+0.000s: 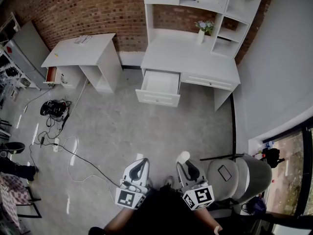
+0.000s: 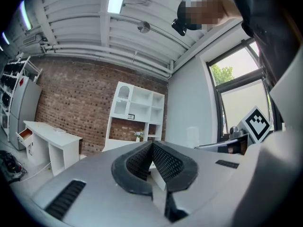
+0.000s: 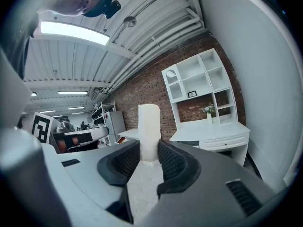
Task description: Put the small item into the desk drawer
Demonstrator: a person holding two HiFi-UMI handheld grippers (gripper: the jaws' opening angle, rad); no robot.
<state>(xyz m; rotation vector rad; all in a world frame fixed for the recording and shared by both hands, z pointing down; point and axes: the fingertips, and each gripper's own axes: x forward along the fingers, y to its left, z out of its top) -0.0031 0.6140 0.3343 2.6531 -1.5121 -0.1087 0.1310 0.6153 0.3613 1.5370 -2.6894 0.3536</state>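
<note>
The white desk (image 1: pixel 183 53) stands against the brick wall ahead, its left drawer (image 1: pixel 159 86) pulled open and showing a bare white inside. My right gripper (image 1: pixel 186 163) is shut on the small item (image 1: pixel 183 156), a white cylinder. In the right gripper view this cylinder (image 3: pixel 149 129) stands upright between the black pads of the gripper (image 3: pixel 149 151), with the desk (image 3: pixel 213 129) far beyond. My left gripper (image 1: pixel 142 163) is low in the head view, well short of the drawer. Its jaws (image 2: pixel 151 149) meet at the tips with nothing between them.
A second white desk (image 1: pixel 83 50) with a red-lined open drawer (image 1: pixel 51 75) stands at the left. Cables and a black bundle (image 1: pixel 54 109) lie on the floor at left. A grey chair (image 1: pixel 244 177) is close on my right. A vase of flowers (image 1: pixel 201 31) sits on the main desk.
</note>
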